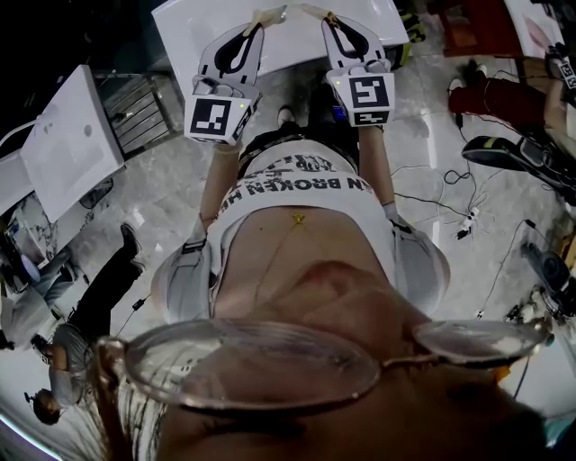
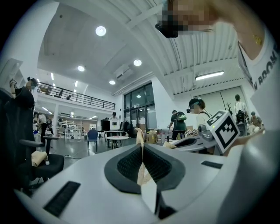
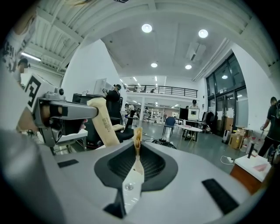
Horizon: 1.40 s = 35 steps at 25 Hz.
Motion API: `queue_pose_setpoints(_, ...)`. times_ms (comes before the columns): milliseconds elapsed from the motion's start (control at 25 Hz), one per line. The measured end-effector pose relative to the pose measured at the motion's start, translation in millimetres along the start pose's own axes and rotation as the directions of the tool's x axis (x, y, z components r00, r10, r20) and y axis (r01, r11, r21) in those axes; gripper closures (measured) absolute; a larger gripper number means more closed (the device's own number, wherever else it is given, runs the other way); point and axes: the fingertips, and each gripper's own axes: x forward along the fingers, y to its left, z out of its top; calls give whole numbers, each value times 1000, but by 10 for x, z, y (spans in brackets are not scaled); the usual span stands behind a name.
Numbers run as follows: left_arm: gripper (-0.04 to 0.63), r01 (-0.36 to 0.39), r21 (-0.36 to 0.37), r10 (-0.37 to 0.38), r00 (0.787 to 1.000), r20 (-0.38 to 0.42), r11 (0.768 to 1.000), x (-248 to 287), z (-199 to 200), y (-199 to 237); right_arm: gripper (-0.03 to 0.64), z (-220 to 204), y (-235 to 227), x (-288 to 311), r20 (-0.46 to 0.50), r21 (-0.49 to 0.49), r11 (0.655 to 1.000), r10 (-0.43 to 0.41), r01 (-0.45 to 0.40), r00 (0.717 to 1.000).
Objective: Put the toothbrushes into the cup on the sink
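No toothbrush and no cup shows in any view. In the head view both grippers are held up side by side in front of the person's chest. My left gripper [image 1: 270,17] has its beige fingertips pressed together with nothing between them, and so does my right gripper [image 1: 327,16]. Their tips reach over the near edge of a white slab [image 1: 297,45]. In the left gripper view the shut left gripper [image 2: 140,133] points level across a large hall, with the right gripper's marker cube [image 2: 225,130] beside it. The right gripper view shows the shut right gripper [image 3: 137,134] and the left gripper's beige finger [image 3: 104,121] to its left.
A second white slab [image 1: 67,135] lies at the left beside a metal rack [image 1: 139,112]. Cables and a power strip [image 1: 468,221] trail over the glossy floor at the right. Other people stand in the hall [image 2: 178,124], among tables and chairs [image 3: 189,130].
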Motion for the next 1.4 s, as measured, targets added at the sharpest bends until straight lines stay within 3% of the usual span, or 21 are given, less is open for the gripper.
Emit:
queue_pose_setpoints(440, 578, -16, -5, 16, 1000, 1, 1000, 1203, 157, -206, 575, 2, -1155, 266, 14, -8, 999, 33, -33, 999)
queue_pose_setpoints(680, 578, -68, 5, 68, 998, 3, 998, 1606, 209, -314, 575, -44, -1589, 380, 21, -26, 996, 80, -80, 997)
queue_pose_setpoints(1000, 578, -159, 4, 159, 987, 17, 987, 1787, 234, -298, 575, -17, -1810, 523, 37, -57, 987, 152, -150, 988)
queue_pose_setpoints(1400, 578, -98, -4, 98, 995, 16, 995, 1793, 219, -46, 575, 21, -1765, 621, 11, -38, 997, 72, -71, 997)
